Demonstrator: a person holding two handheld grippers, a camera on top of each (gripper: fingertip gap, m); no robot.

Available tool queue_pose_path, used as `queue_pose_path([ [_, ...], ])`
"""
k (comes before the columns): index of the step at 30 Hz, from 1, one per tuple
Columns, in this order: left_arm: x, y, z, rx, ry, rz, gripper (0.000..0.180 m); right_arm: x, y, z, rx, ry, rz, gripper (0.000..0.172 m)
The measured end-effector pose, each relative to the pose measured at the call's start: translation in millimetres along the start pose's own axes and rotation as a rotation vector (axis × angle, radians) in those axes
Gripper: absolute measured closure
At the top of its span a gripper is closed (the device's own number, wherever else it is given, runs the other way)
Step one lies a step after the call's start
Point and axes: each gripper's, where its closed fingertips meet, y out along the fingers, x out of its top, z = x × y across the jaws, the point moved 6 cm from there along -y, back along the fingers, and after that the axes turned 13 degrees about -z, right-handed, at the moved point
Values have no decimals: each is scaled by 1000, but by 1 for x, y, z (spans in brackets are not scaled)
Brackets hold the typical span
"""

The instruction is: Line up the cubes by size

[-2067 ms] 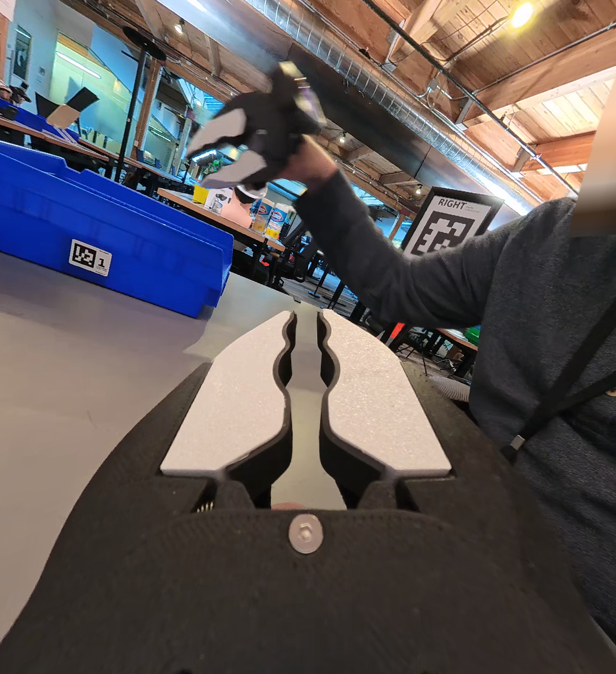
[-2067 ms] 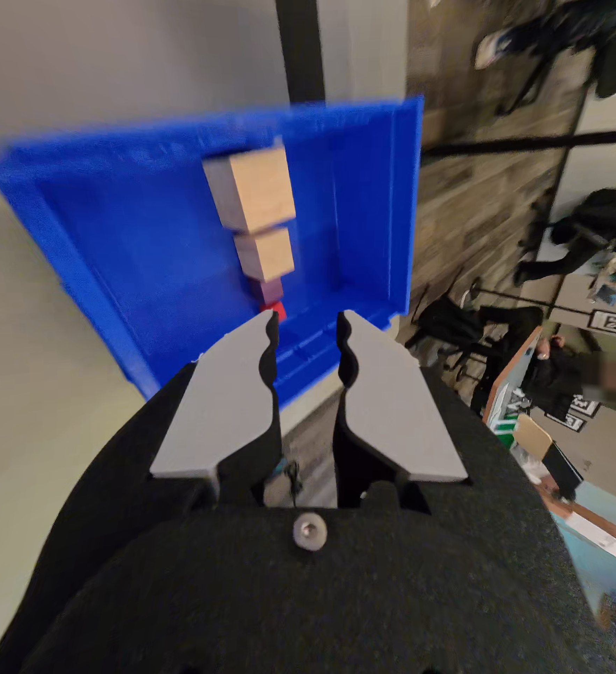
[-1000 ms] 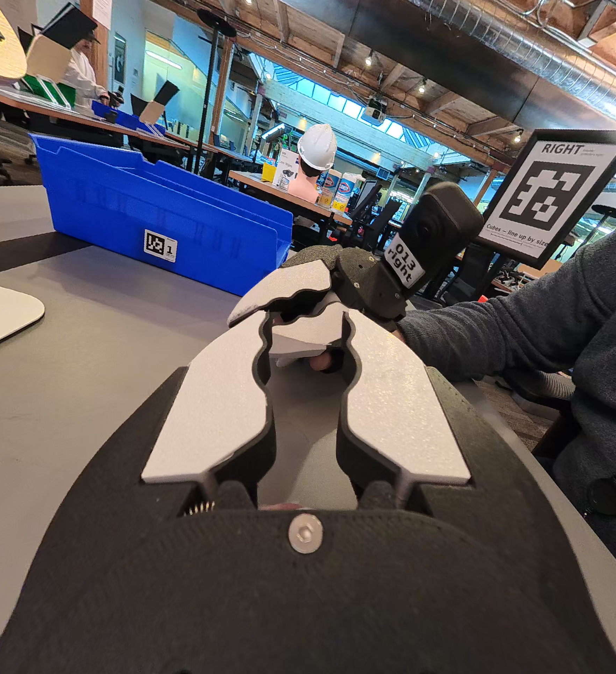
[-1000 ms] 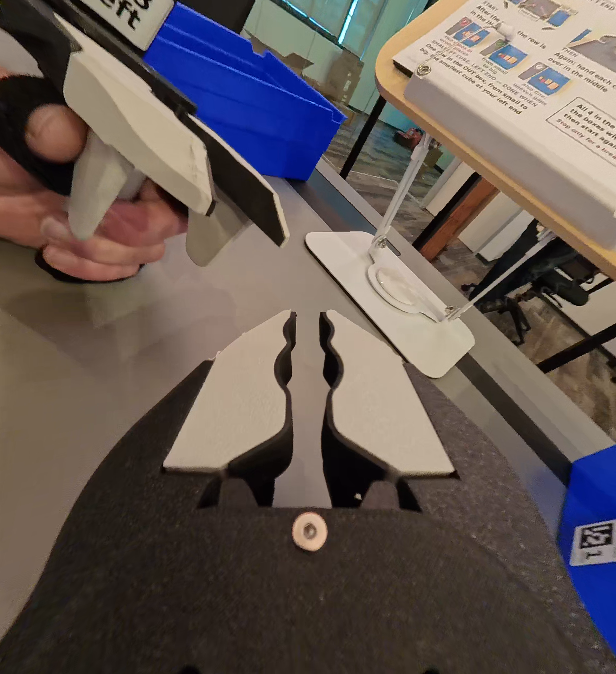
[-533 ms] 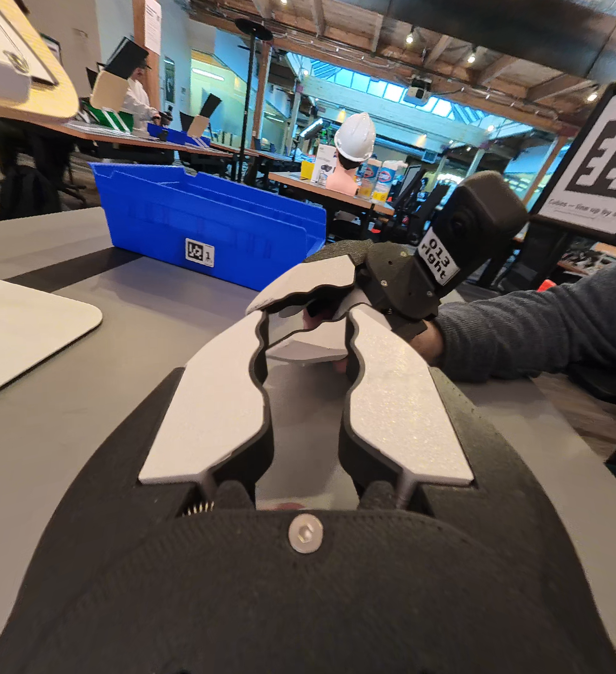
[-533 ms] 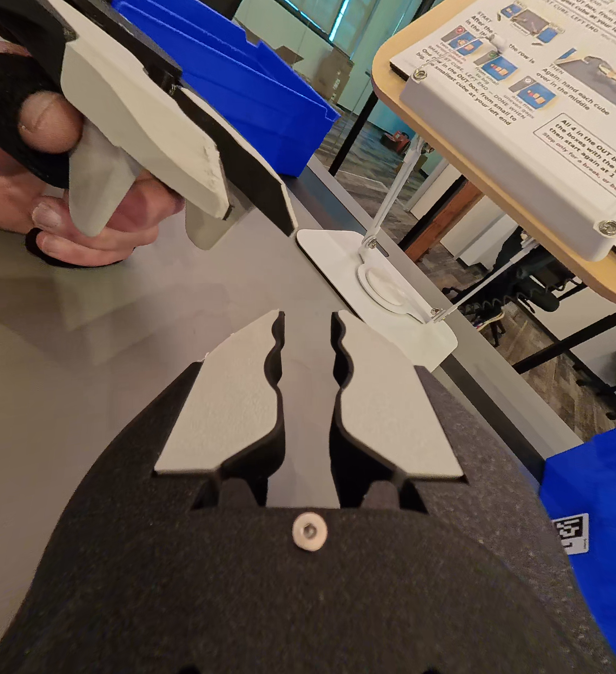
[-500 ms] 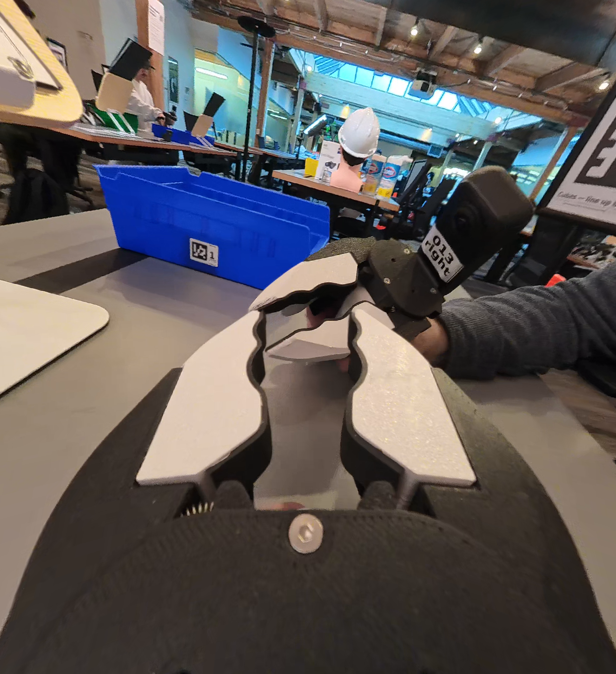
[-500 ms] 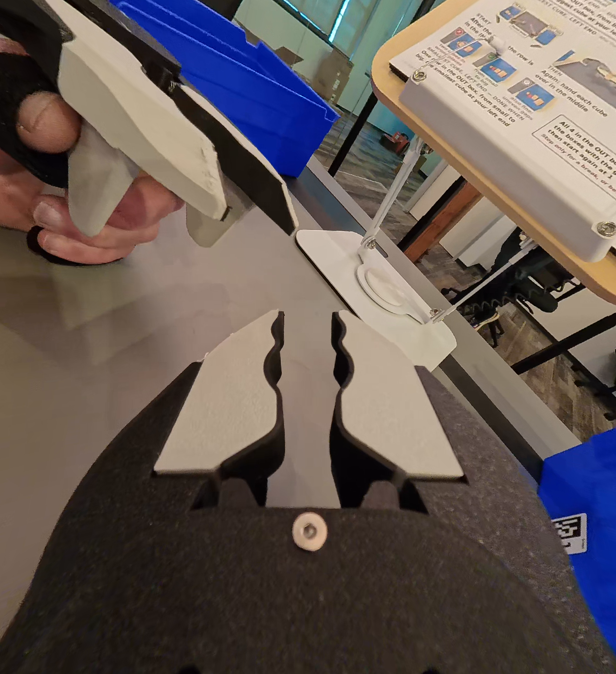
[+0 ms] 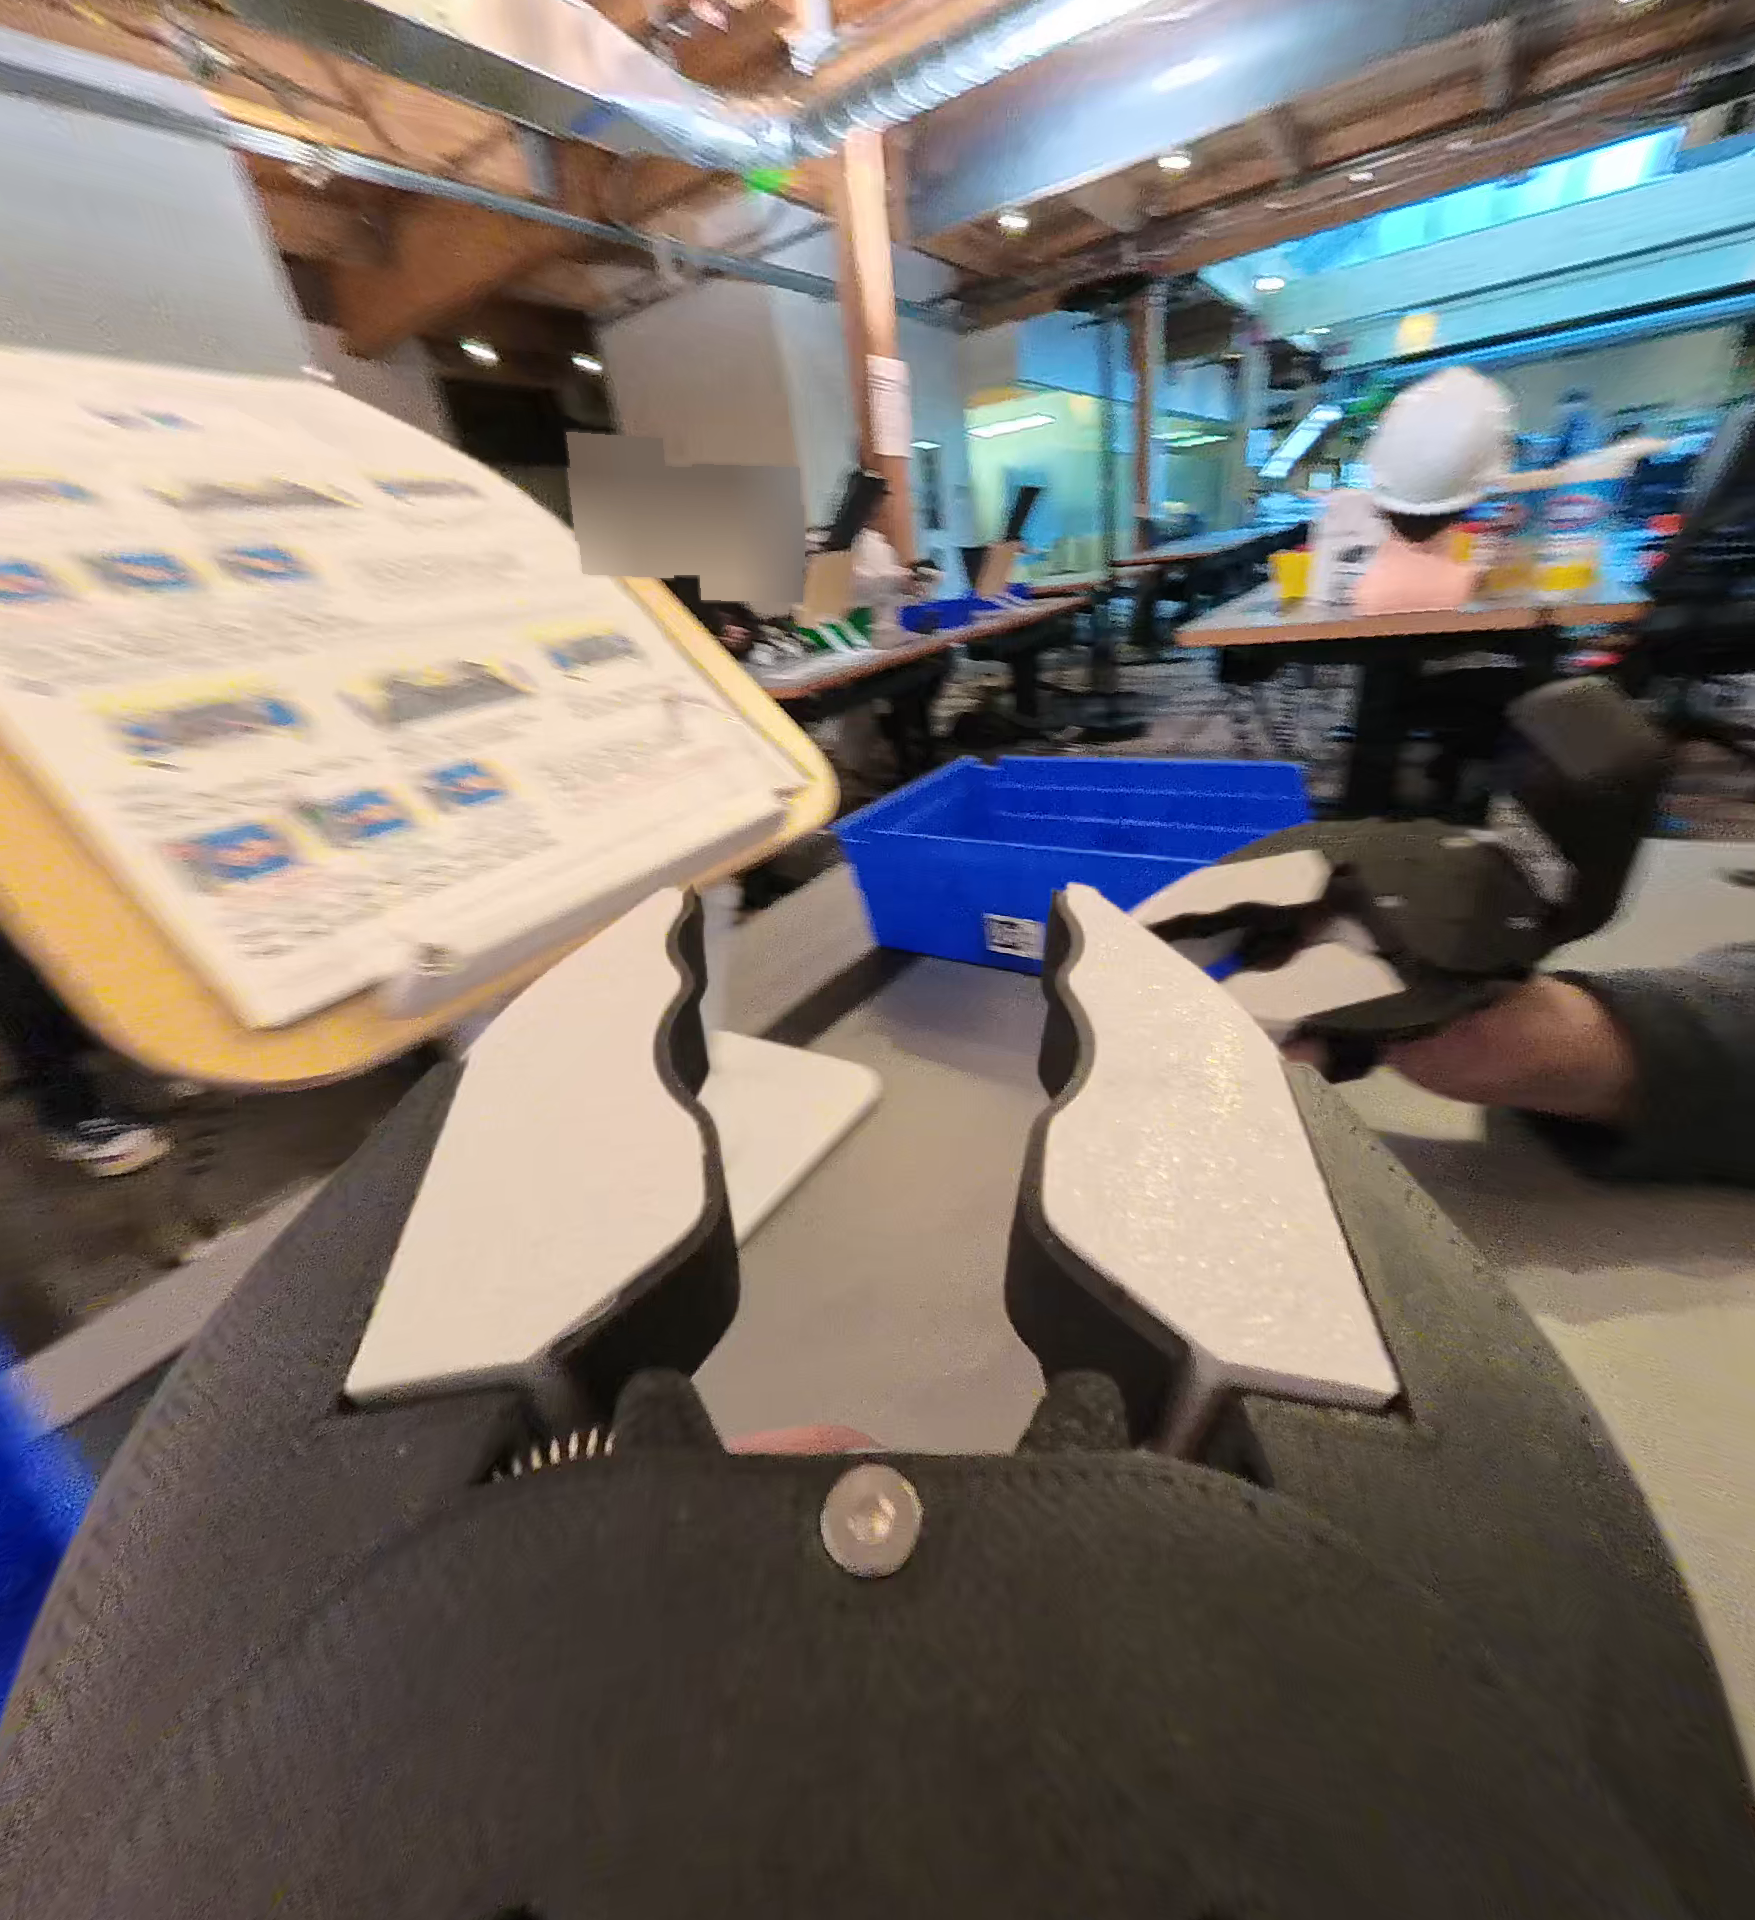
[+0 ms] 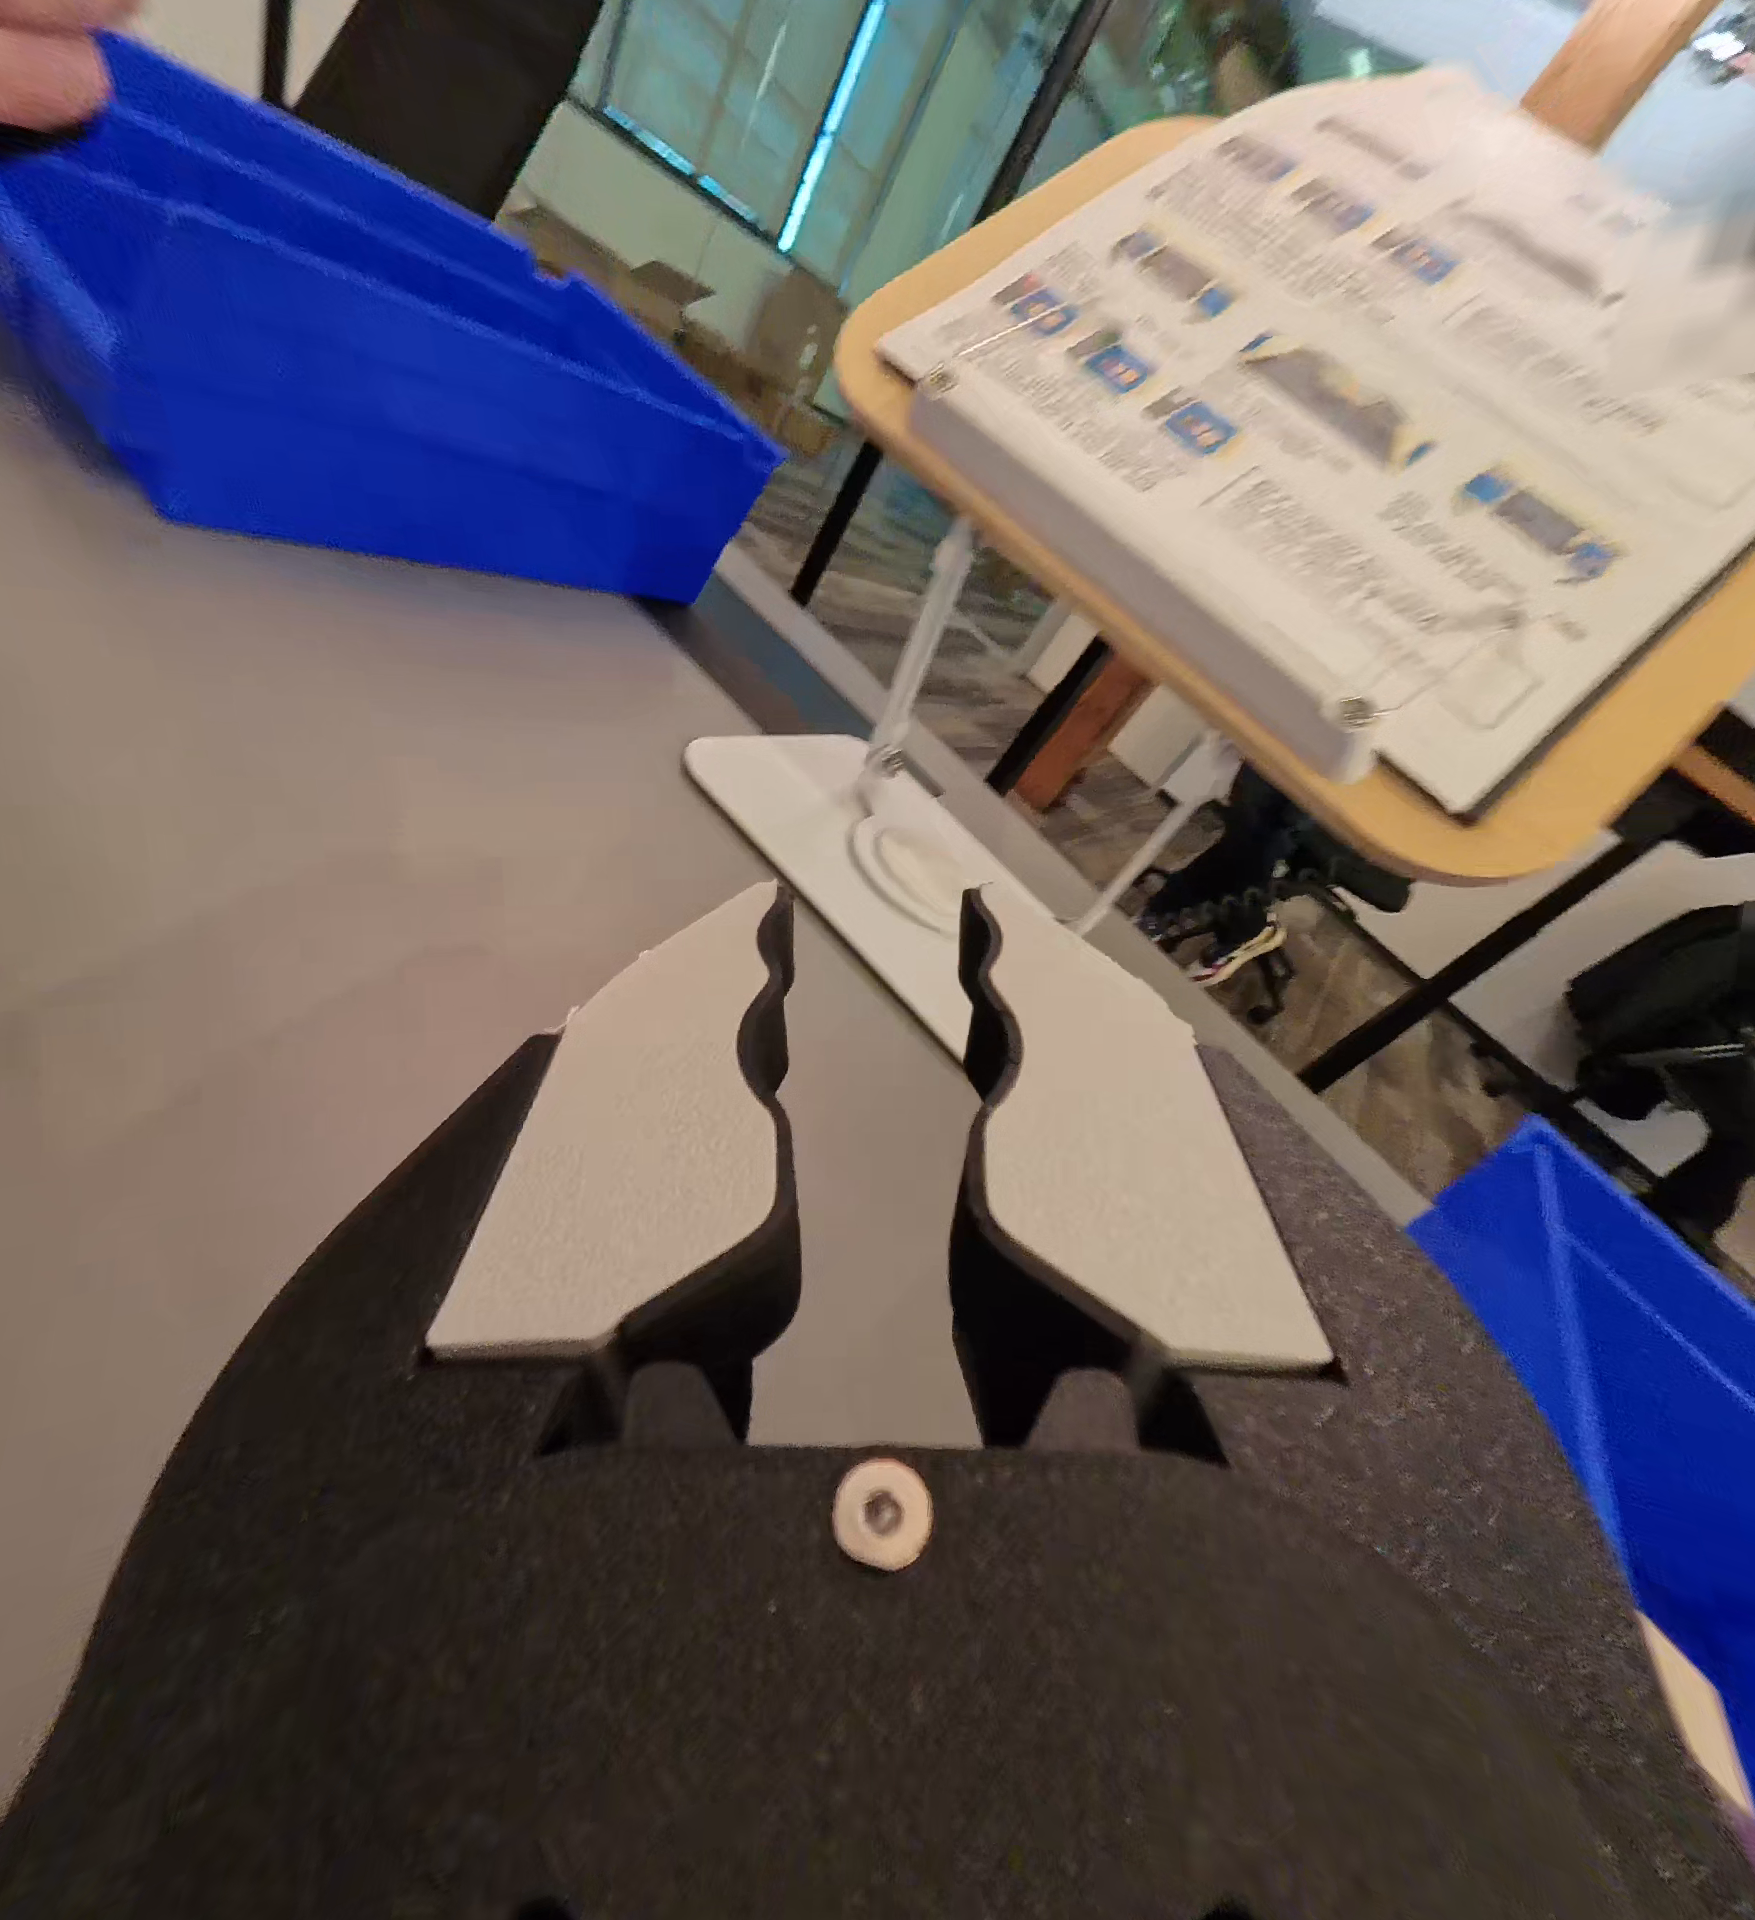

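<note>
Left hand-held gripper [image 9: 873,914]: black body, grey fingers, jaws wide apart, nothing between them.
Right hand-held gripper [image 10: 873,904]: same build, jaws parted less widely, nothing between them; also seen at 2 o'clock in left wrist view.
Grey matte surface [image 10: 229,831]: carries all items.
Blue plastic bin [image 9: 1060,831]: 12 o'clock in left wrist view.
Second blue plastic bin [image 10: 1683,1403]: 4 o'clock in right wrist view.
Cubes: cannot tell where; none visible.
Tilted instruction board on white stand [image 10: 1372,416]: 1 o'clock in right wrist view.

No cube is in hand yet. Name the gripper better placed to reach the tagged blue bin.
Right, likely. The right gripper sits open and empty right beside the tagged blue bin; the left gripper, also open, faces it from across the table.
</note>
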Motion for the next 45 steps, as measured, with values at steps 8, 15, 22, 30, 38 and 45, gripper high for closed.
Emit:
queue_pose_path([
  [8, 44, -107, 99, 586, 341, 126, 98, 37, -84, -96, -340, -109, 27, 137],
  [15, 23, -177, 152, 914, 256, 232, 73, -13, -171, -194, -651, 23, 217, 118],
  [22, -6, -217, 175, 1079, 274, 420, 68, -80, -206, -230, -763, 175, 353, 108],
  [30, -46, -231, 188, 1086, 148, 537, 58, -127, -209, -233, -792, 273, 420, 112],
  [38, -67, -227, 192, 1028, 69, 503, 89, -138, -200, -237, -759, 371, 396, 123],
  [45, -72, -227, 195, 1034, 98, 512, 115, -140, -197, -238, -757, 380, 392, 128],
])
